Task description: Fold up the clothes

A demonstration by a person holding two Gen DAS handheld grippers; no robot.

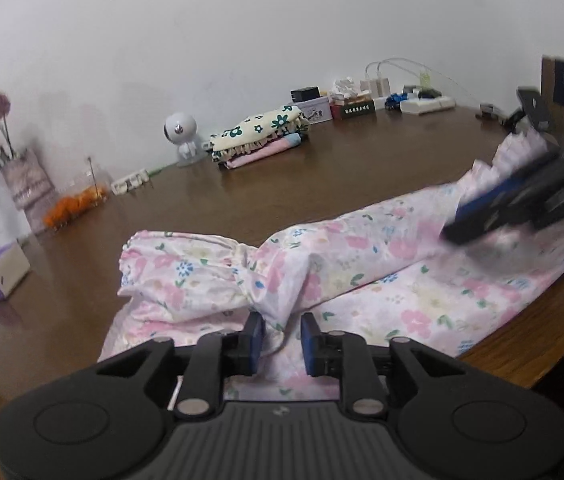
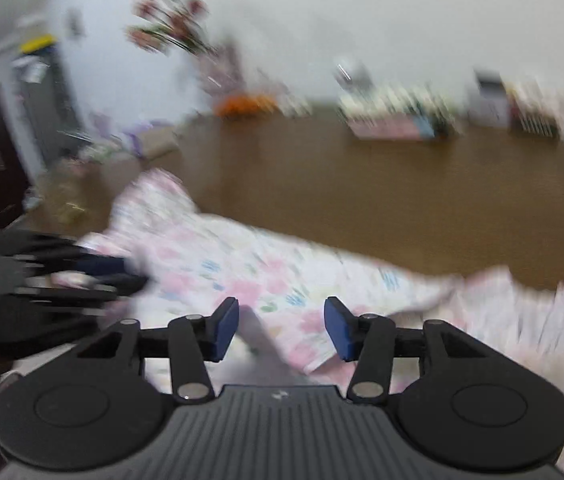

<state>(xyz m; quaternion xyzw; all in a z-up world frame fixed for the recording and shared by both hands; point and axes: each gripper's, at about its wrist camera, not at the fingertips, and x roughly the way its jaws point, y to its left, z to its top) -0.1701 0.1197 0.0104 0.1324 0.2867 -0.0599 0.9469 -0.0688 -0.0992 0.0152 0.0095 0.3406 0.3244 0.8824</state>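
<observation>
**Floral garment part-folded on the desk, both grippers released**

The pink floral garment [image 1: 346, 264] lay along the near edge of the brown desk [image 1: 322, 176], one long section rolled or doubled over the flat layer beneath, with a gathered band near its left end and a ruffled hem at the far right. The left gripper [image 1: 281, 342] hovered low over the near edge of the cloth, its blue-padded fingers [image 1: 309, 344] parted and holding nothing. The right gripper [image 2: 281, 330], seen through heavy motion blur, was likewise spread wide over the fabric, nothing between its fingers. A folded stack [image 1: 260, 136] sat well apart by the wall.

Probable hazards: the garment overhung the desk's edge at lower right, so a one-sided pull might drag it off. The thin cloth was layered, so a pinch might catch two layers or only the top one, skewing the fold. The right gripper's speed could make it miss an edge.
</observation>
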